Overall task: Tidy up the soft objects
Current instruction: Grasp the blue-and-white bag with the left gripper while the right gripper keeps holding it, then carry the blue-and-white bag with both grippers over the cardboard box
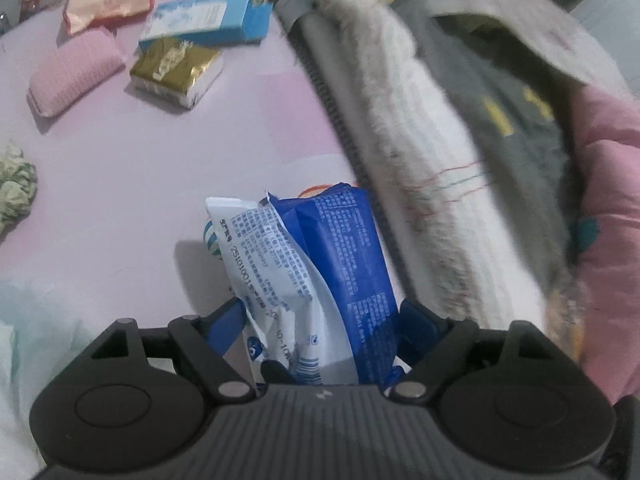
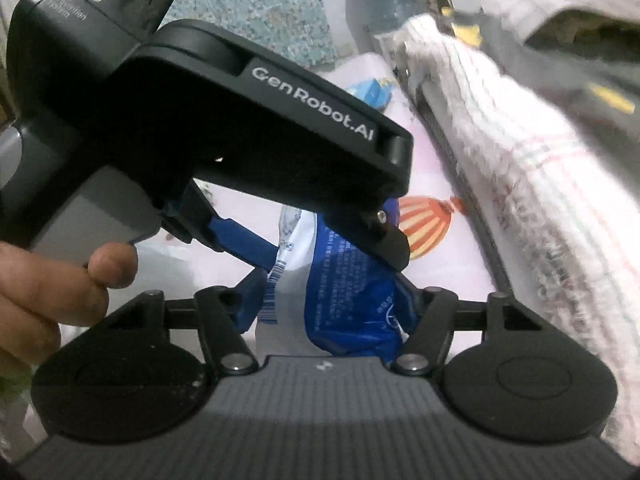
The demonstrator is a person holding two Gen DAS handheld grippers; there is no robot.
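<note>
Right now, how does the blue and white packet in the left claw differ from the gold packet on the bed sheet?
The blue and white packet stands upright, clamped in the left claw; the gold packet lies flat on the sheet, untouched. The blue and white packet looks crumpled; the gold packet keeps a neat block shape. Both are soft wrapped packs with printed text.

Both views are dim and slightly grainy, with a cool, purplish cast over the bedsheet [image 1: 160, 168]. Soft shadows fall left of the packet [image 1: 320, 264] and the boxes. The towel pile [image 1: 420, 168] along the right edge is smeared by motion blur. Fisheye distortion bends the edges, and the corners fall dark. No glare shows.
</note>
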